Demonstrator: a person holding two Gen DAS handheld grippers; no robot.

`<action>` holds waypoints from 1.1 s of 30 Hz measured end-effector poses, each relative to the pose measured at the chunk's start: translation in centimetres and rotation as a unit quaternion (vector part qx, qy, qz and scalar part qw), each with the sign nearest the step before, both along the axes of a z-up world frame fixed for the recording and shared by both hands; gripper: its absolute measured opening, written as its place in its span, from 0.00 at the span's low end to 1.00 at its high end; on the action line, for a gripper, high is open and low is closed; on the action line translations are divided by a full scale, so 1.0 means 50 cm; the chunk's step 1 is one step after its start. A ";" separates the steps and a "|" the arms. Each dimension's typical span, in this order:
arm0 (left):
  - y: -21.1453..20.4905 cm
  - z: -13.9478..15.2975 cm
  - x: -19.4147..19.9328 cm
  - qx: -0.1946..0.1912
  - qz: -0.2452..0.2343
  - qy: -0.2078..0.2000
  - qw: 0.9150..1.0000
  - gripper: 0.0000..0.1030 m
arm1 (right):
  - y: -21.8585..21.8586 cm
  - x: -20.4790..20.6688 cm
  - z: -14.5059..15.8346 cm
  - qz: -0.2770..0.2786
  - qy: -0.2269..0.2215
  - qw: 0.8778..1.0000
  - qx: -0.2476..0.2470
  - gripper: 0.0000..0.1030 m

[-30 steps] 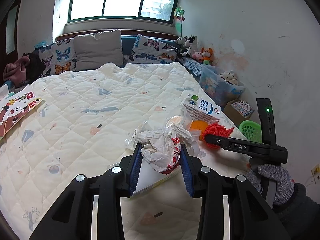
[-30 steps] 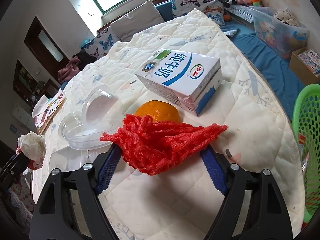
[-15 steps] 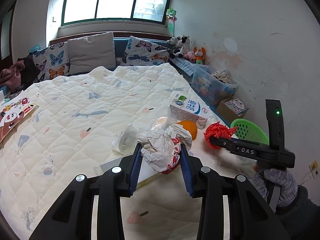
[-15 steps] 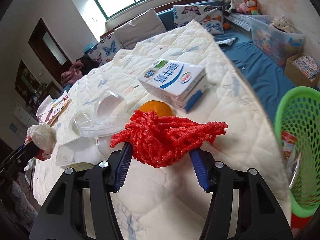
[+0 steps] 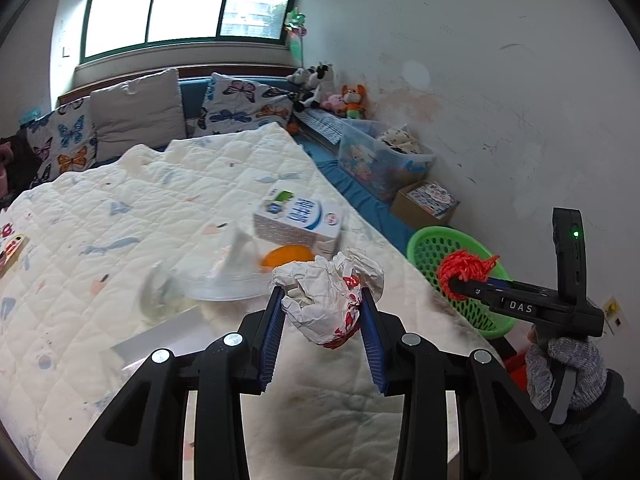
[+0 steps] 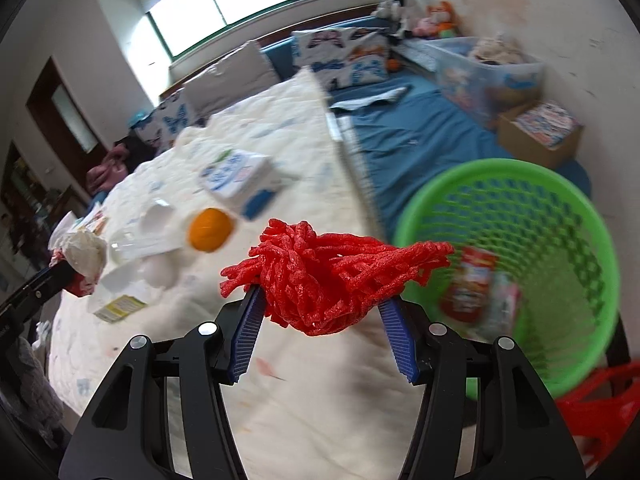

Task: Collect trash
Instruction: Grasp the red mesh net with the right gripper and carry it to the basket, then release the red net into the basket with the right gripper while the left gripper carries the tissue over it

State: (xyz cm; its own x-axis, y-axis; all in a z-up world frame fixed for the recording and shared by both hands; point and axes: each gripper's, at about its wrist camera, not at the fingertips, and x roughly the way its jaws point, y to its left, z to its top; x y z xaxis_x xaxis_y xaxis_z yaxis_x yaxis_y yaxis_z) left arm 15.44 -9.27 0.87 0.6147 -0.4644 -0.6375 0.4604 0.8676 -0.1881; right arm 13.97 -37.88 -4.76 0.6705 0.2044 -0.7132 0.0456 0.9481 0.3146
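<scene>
Here the left tool [image 5: 322, 314] is clamped on a crumpled white paper wad [image 5: 328, 294] with red print, held above the near edge of the bed [image 5: 120, 216]. The right tool [image 6: 322, 318] has just been closing and now grips a red foam net [image 6: 328, 276], its pads pressed into both sides; in the left wrist view the net [image 5: 464, 270] hangs in front of the green basket [image 5: 432, 244]. The basket [image 6: 560, 208] stands on the floor just beside the bed, with a red-printed wrapper [image 6: 472, 284] lying inside. Farther from the basket, on the quilt, sit an orange [image 6: 210, 229], a milk carton [image 5: 298, 220] and a clear plastic lid [image 5: 224, 276], blurred. A gloved hand [image 5: 564, 372] holds the right tool's grip.
</scene>
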 end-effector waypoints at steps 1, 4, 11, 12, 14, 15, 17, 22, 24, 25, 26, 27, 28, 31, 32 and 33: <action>-0.015 0.000 0.002 0.000 -0.006 0.001 1.000 0.35 | -0.016 -0.006 -0.003 -0.007 0.002 1.000 -0.003 0.55; -0.054 0.000 0.009 -0.003 -0.022 0.006 1.000 0.35 | -0.072 -0.026 -0.010 -0.032 0.009 0.999 -0.009 0.55; -0.156 -0.002 0.025 0.000 -0.060 0.013 0.998 0.35 | -0.173 -0.049 -0.030 -0.078 0.028 0.996 -0.023 0.57; -0.172 -0.002 0.028 0.002 -0.066 0.013 0.998 0.35 | -0.186 -0.051 -0.035 -0.084 0.032 0.996 -0.027 0.57; -0.198 -0.002 0.029 0.005 -0.075 0.013 0.997 0.35 | -0.203 -0.053 -0.042 -0.090 0.035 0.995 -0.030 0.59; -0.211 -0.003 0.031 0.006 -0.079 0.014 0.997 0.35 | -0.213 -0.053 -0.047 -0.094 0.038 0.994 -0.031 0.59; -0.235 -0.002 0.033 0.007 -0.088 0.015 0.996 0.35 | -0.226 -0.056 -0.054 -0.098 0.041 0.994 -0.029 0.60; -0.291 -0.004 0.044 0.011 -0.106 0.020 0.994 0.35 | -0.250 -0.061 -0.070 -0.105 0.047 0.993 -0.032 0.66; -0.314 -0.006 0.048 0.012 -0.113 0.025 0.993 0.35 | -0.257 -0.061 -0.075 -0.105 0.050 0.993 -0.032 0.67; -0.325 -0.006 0.049 0.014 -0.115 0.025 0.993 0.35 | -0.260 -0.063 -0.077 -0.106 0.051 0.993 -0.033 0.68; -0.339 -0.007 0.051 0.016 -0.119 0.026 0.992 0.35 | -0.261 -0.062 -0.077 -0.105 0.051 0.993 -0.034 0.69; -0.349 -0.008 0.053 0.018 -0.122 0.027 0.992 0.35 | -0.264 -0.064 -0.079 -0.106 0.052 0.992 -0.035 0.69; -0.357 -0.009 0.054 0.019 -0.124 0.027 0.992 0.35 | -0.266 -0.066 -0.079 -0.106 0.052 0.992 -0.035 0.70; -0.385 -0.012 0.060 0.022 -0.128 0.028 0.991 0.35 | -0.272 -0.068 -0.080 -0.103 0.054 0.993 -0.035 0.74; -0.393 -0.013 0.062 0.022 -0.130 0.030 0.991 0.35 | -0.273 -0.070 -0.080 -0.101 0.053 0.993 -0.037 0.74; -0.401 -0.014 0.064 0.022 -0.131 0.031 0.991 0.35 | -0.273 -0.071 -0.080 -0.100 0.054 0.993 -0.039 0.75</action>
